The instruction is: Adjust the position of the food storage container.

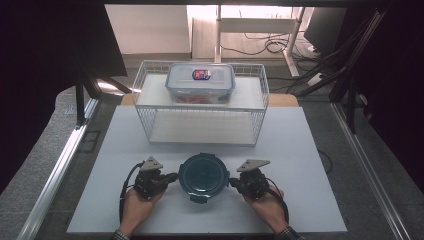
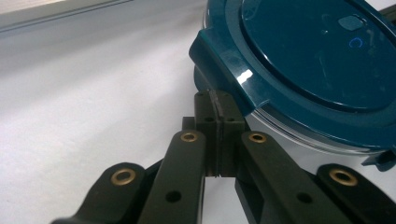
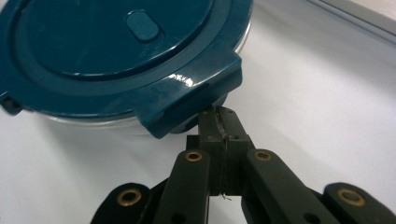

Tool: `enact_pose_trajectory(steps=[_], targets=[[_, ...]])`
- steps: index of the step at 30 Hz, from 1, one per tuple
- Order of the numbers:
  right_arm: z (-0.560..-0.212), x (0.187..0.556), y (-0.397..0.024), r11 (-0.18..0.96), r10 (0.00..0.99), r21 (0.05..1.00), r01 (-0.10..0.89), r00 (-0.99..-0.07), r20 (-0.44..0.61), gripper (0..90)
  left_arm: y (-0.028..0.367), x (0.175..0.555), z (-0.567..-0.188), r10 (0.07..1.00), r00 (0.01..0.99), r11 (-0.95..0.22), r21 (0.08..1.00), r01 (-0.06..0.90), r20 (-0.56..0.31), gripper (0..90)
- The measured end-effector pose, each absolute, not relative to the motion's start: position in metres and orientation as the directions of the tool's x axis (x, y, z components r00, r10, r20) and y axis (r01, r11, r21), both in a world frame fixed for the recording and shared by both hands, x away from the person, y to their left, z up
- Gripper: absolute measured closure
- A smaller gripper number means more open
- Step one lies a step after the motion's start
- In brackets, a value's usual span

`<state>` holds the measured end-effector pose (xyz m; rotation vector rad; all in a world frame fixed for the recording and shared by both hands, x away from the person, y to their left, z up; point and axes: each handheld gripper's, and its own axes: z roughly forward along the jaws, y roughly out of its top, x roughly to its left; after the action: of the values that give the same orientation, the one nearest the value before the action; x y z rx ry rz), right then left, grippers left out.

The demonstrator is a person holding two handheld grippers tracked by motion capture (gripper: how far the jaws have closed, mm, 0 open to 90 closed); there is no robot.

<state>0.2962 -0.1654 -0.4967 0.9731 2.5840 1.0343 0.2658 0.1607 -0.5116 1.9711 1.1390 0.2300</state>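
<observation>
A round clear container with a dark teal lid (image 1: 204,176) sits near the front middle of the white table (image 1: 300,150). My left gripper (image 1: 175,176) lies at its left side, shut with nothing between its pads. In the left gripper view the closed tips (image 2: 215,100) sit just under the lid's side clip (image 2: 219,56). My right gripper (image 1: 231,182) is at the container's right side, also shut and empty. In the right gripper view its tips (image 3: 220,114) reach just beneath the other clip (image 3: 187,100). I cannot tell whether either gripper touches its clip.
A white wire rack (image 1: 150,80) stands at the back of the table. On its top shelf is a rectangular clear box with a blue-rimmed lid (image 1: 200,82). Metal frame rails (image 1: 60,165) run along both sides of the table.
</observation>
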Motion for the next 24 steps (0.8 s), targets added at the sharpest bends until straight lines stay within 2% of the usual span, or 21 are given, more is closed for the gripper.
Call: enact_pose_trajectory(steps=[8,14,15,17,19,21,23,24], targets=[[-0.497,0.303,-0.166,0.534,0.653,0.675,0.509,-0.756,0.053,89.5,0.16,0.259,-0.512,0.784,0.557,-0.214,0.724,0.656,-0.272,90.0],[-0.498,0.304,-0.166,0.541,0.645,0.679,0.495,-0.763,0.043,89.4,0.162,0.256,-0.511,0.777,0.577,-0.228,0.742,0.631,-0.252,89.7],[-0.498,0.304,-0.167,0.545,0.641,0.681,0.489,-0.767,0.037,89.3,0.162,0.256,-0.51,0.79,0.573,-0.24,0.75,0.617,-0.218,85.7],[-0.496,0.302,-0.169,0.542,0.634,0.691,0.477,-0.772,0.036,88.7,0.165,0.256,-0.51,0.804,0.57,-0.264,0.76,0.594,-0.166,70.8],[-0.495,0.301,-0.174,0.533,0.631,0.7,0.476,-0.775,0.047,83.6,0.17,0.256,-0.51,0.817,0.562,-0.273,0.77,0.577,-0.131,56.4],[-0.493,0.301,-0.18,0.524,0.633,0.71,0.47,-0.773,0.045,73.5,0.176,0.256,-0.509,0.826,0.551,-0.268,0.775,0.572,-0.12,42.9],[-0.493,0.301,-0.186,0.51,0.633,0.714,0.48,-0.771,0.067,56.8,0.183,0.257,-0.509,0.821,0.552,-0.246,0.782,0.572,-0.146,29.1],[-0.493,0.302,-0.188,0.509,0.631,0.715,0.479,-0.772,0.069,51.4,0.186,0.257,-0.509,0.82,0.551,-0.233,0.787,0.571,-0.157,24.7]])
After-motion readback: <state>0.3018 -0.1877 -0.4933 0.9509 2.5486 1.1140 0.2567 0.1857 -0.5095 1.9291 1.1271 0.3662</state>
